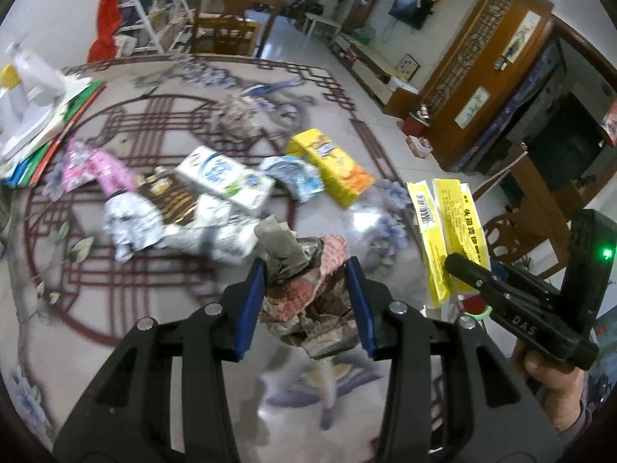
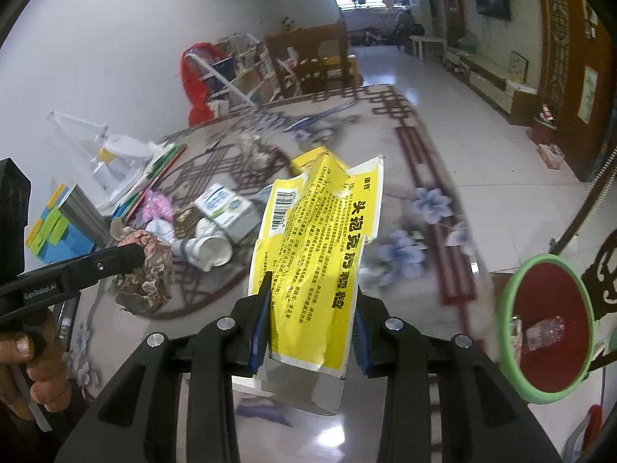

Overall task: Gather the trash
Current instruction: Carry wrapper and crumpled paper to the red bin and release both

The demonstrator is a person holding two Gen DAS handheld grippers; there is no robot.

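My left gripper (image 1: 308, 305) is shut on a crumpled brown and pink paper wad (image 1: 308, 289), lifted above the patterned tabletop (image 1: 115, 289). That wad (image 2: 142, 274) also shows at the left of the right wrist view, pinched by the left gripper's fingers (image 2: 127, 256). My right gripper (image 2: 314, 320) is shut on a flattened yellow medicine box (image 2: 316, 239) with black print; the same yellow box (image 1: 443, 231) appears at the right of the left wrist view. A red bin with a green rim (image 2: 547, 324) stands low at the right, with a clear wrapper inside.
A pile of trash lies on the tabletop: a white and blue carton (image 1: 227, 179), a yellow carton (image 1: 331, 166), crumpled white paper (image 1: 131, 227), a pink wrapper (image 1: 92, 166). Books and a white stand (image 1: 34, 104) sit at the left edge. A dark wooden chair (image 1: 513, 231) stands at the right.
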